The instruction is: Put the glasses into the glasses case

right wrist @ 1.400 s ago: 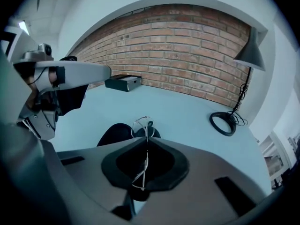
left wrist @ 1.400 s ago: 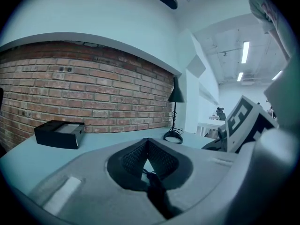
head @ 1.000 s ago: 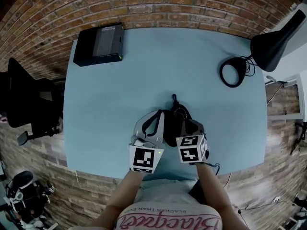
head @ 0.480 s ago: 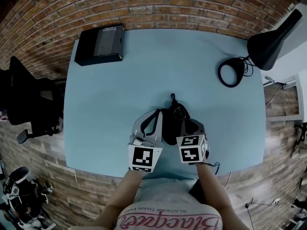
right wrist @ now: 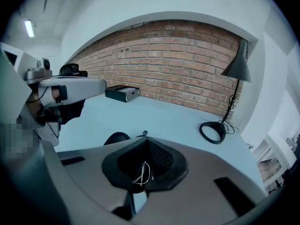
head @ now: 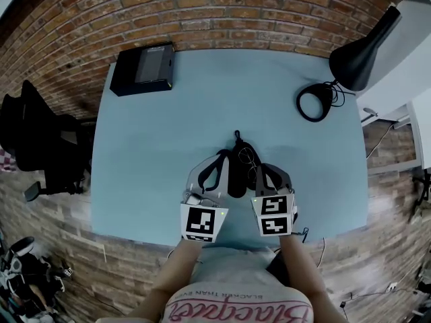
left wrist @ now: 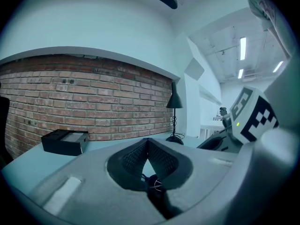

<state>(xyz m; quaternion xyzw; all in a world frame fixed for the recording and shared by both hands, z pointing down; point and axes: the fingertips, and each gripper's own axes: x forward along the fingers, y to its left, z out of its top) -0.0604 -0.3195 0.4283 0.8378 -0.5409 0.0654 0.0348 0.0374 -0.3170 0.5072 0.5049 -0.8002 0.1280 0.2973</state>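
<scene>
- Fingers [right wrist: 164,162] of the right gripper [right wrist: 146,142] are pinched tight on the glasses [right wrist: 142,174]. The thin wire frame is caught in the pocket just behind the tips, and there's no gap between the tips at all.
- Which part of the frame is nipped I can't make out; only a loop of wire shows.
- The glasses sit over the glasses case [head: 236,180], which lies close to the middle of the near edge of the desk [head: 168,126]. From the head view the lenses show at the case's far right part. Whether they touch it yet, I can't tell.
- Over to the left gripper [left wrist: 147,144]: its fingers [left wrist: 161,162] are clamped together too, tips meeting. A dark body fills the slot below them, with a glint of wire beside it. I read that as the case's left edge being gripped.
- Why hold it this way? It looks like a steadying job. The left pins the case so it can't skid or fold shut, and the right carries the frame in from the other side.
- My call is that the insertion step is in hand and the glasses are not yet let go. The next move calls for a gentle lowering into the hollow before the right fingers part.
- The risk is that a thin wire frame could twist or snag on the case's rim.
- Further out, a black box [head: 143,67] sits at the far left corner and a lamp [head: 357,56] stands at the far right corner, both well apart from the action.
- An office chair [head: 40,140] stands off the desk's left edge.
</scene>
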